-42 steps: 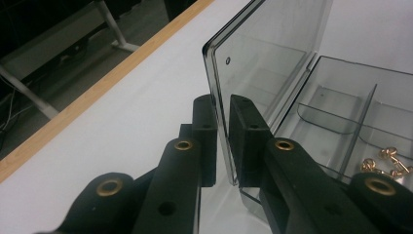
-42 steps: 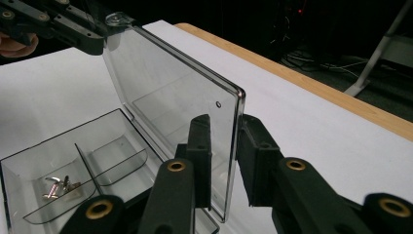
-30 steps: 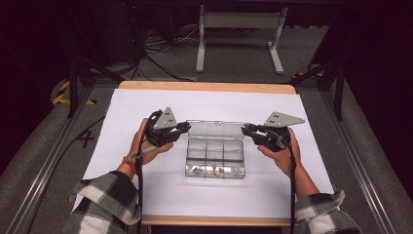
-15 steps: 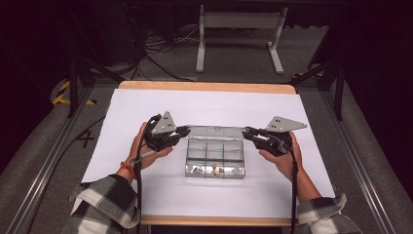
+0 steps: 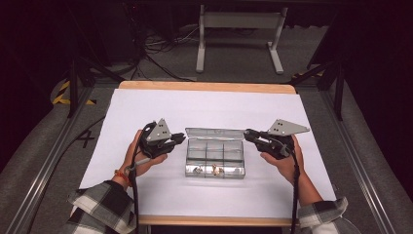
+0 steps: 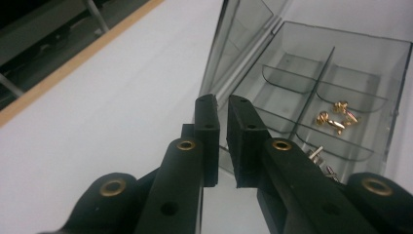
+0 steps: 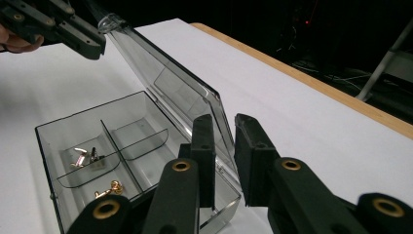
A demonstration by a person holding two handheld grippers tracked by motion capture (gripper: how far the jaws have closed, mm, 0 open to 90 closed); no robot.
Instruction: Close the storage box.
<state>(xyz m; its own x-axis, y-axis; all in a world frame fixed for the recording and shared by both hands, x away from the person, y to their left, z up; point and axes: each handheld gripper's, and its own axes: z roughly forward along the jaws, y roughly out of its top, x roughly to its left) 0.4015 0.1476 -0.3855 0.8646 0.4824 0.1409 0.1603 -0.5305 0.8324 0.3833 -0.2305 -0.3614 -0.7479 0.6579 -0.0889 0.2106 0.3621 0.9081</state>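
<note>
Tables come first: the wooden table (image 5: 204,87) is covered by a big white sheet (image 5: 209,109). Dark floor lies around it, with black cables and a grey metal stand (image 5: 238,22) behind. Yellow and black stripe tape (image 5: 65,92) sits on the floor at the left. No writing can be read anywhere.

A clear plastic box (image 5: 214,158) sits in the middle of the sheet, with its lid (image 5: 214,133) tipped up at the back. Small gold bits (image 6: 336,117) lie in its little rooms.

The left gripper (image 5: 179,138) is at the lid's left corner, jaws almost closed with just a thin gap. The right gripper (image 5: 247,134) is at the lid's right end. Its jaws have just been closing, with the lid's edge by the gap; a squeeze cannot be told.
</note>
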